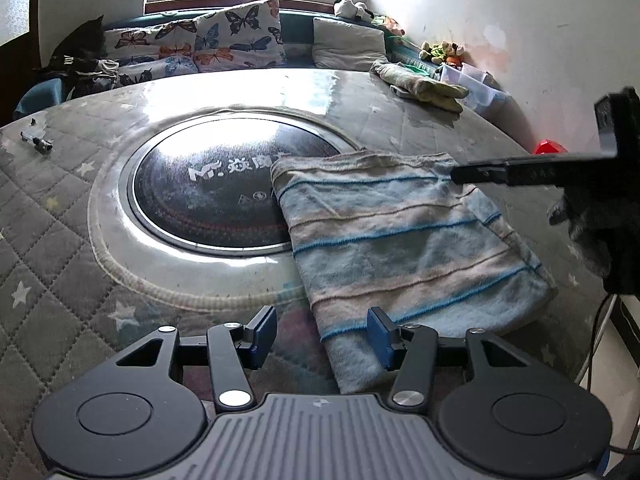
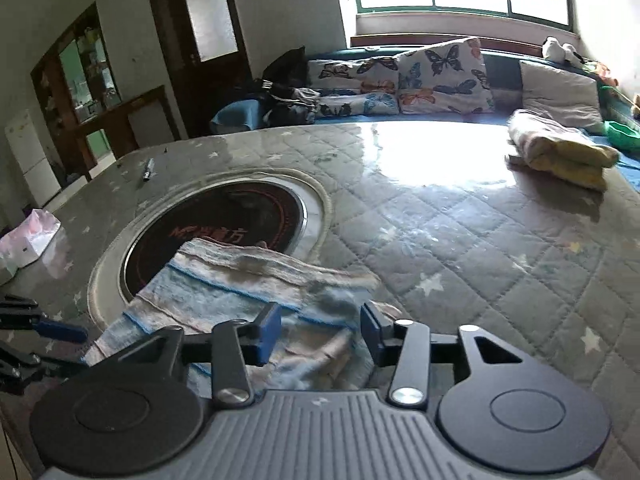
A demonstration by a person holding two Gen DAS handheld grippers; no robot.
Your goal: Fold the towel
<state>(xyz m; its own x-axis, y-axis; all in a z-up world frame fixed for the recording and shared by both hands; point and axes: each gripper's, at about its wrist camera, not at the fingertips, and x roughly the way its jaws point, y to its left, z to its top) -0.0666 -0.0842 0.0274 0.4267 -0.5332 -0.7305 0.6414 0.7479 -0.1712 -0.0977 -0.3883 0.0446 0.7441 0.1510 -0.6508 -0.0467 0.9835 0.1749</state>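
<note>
Both my grippers are released: left gripper (image 1: pixel 322 336) hovers level over the near edge of the folded striped towel (image 1: pixel 404 236), right gripper (image 2: pixel 320 338) over its right end. It lies on the quilted table (image 1: pixel 60 216), overlapping the round cooktop (image 1: pixel 208 192).

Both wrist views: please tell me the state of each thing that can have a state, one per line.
Striped towel: folded, lying flat, partly over the round black cooktop.
Left tool: open, at the towel's near edge, holding nothing.
Right tool: open, over the towel's corner, holding nothing.
Yellow cloth: folded, at the table's far side.
</note>
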